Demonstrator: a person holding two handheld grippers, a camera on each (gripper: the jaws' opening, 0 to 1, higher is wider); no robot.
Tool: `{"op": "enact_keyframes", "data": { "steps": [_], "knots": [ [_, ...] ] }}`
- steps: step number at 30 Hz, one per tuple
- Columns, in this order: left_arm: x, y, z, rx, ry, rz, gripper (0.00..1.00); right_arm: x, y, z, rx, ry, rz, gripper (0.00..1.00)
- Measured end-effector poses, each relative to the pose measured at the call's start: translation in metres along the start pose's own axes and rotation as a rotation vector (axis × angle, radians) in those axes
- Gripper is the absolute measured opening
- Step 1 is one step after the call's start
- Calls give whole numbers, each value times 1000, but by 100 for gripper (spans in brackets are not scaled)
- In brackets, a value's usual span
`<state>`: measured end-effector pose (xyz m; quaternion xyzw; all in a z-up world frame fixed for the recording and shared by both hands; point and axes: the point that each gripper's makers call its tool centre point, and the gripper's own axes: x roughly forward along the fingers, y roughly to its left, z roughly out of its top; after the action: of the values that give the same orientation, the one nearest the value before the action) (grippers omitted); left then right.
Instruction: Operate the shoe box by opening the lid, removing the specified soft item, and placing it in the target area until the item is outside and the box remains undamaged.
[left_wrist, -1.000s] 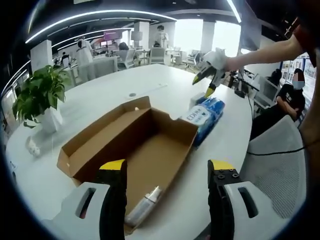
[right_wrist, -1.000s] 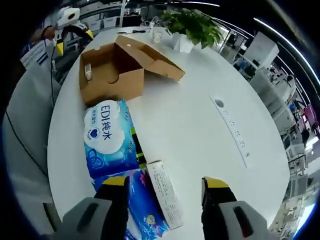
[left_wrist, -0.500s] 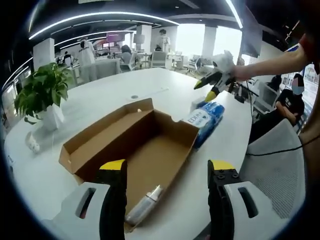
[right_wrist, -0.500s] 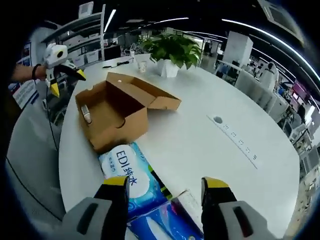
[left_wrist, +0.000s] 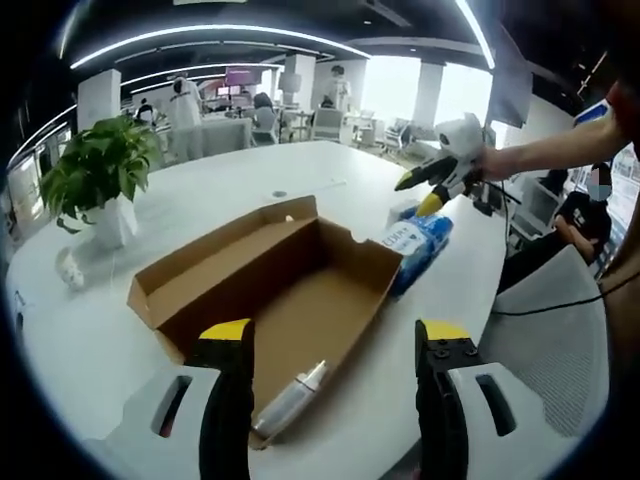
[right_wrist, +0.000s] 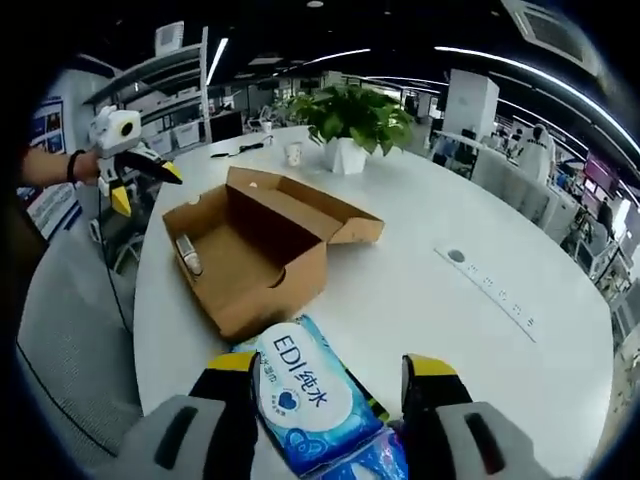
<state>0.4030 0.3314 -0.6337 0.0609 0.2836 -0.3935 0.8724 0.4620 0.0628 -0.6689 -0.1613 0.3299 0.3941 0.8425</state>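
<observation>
An open brown cardboard shoe box lies on the white table, lid flap folded out. A small white bottle lies inside at its near end. A blue pack of wipes rests on the table just beyond the box. My left gripper is open and empty over the box's near end. The right gripper hovers open above the wipes. From the right gripper view, my right gripper is open over the wipes pack; box, bottle and left gripper lie beyond.
A potted plant and a small white object stand left of the box. A socket strip is set into the table. A grey chair sits at the table edge. A seated person is behind.
The right gripper has drawn back and levelled off above the wipes packs, so the box now sits nearer its view. The left gripper has hardly moved. Box and bottle are unmoved.
</observation>
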Motion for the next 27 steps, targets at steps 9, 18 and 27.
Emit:
{"op": "enact_keyframes", "data": {
  "steps": [9,18,27],
  "knots": [
    [-2,6,-6,-14,-1,2,65,13,35,26,12,-65,37,55],
    [-7,14,-13,-29,-2,7,65,18,63,38,33,-108,55,55],
    [-11,22,-20,-59,-4,7,65,25,85,39,55,-129,73,55]
  ]
}}
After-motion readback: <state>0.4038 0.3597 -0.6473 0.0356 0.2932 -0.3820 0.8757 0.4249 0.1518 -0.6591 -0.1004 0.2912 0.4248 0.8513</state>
